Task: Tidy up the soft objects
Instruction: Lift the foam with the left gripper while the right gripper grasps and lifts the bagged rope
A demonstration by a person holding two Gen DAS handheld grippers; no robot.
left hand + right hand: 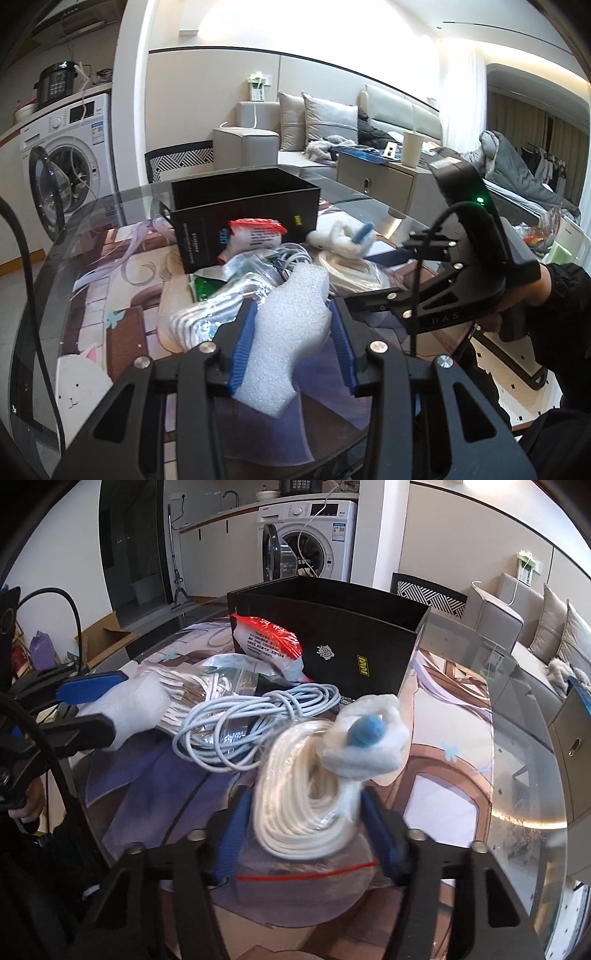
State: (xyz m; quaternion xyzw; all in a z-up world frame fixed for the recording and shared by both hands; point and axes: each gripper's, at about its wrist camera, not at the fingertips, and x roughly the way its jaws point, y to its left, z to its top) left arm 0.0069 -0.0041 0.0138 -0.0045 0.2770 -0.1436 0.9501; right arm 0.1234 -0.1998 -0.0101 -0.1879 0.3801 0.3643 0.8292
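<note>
Foam piece (286,343) sits nearest my left cam, pinched between my left gripper (291,341) pads — jaws narrowed on it, foam lifted off the table w/ its top end toward 12 o'clock. On my right side, the right gripper (308,812) straddles a bagged white rope coil (303,794); blue pads touch both flanks, so I judge it gripped, tho motion blur makes the contact soft.

Progress, as I read it: early. Black box (332,627) at 12 o'clock stands open, and from either cam I can't see anything inside it. Still loose on the glass table (517,775):
- red-and-white packet (273,642) leaning on the box front, approx 11 o'clock
- light blue cable bundle (255,723), centre
- silver foil bags (207,314) beside the foam, at 9 o'clock
- white plush w/ blue bit (365,734) resting on the rope coil, 1 o'clock

So two items in hand, none visibly stowed — most of the sorting is left.
</note>
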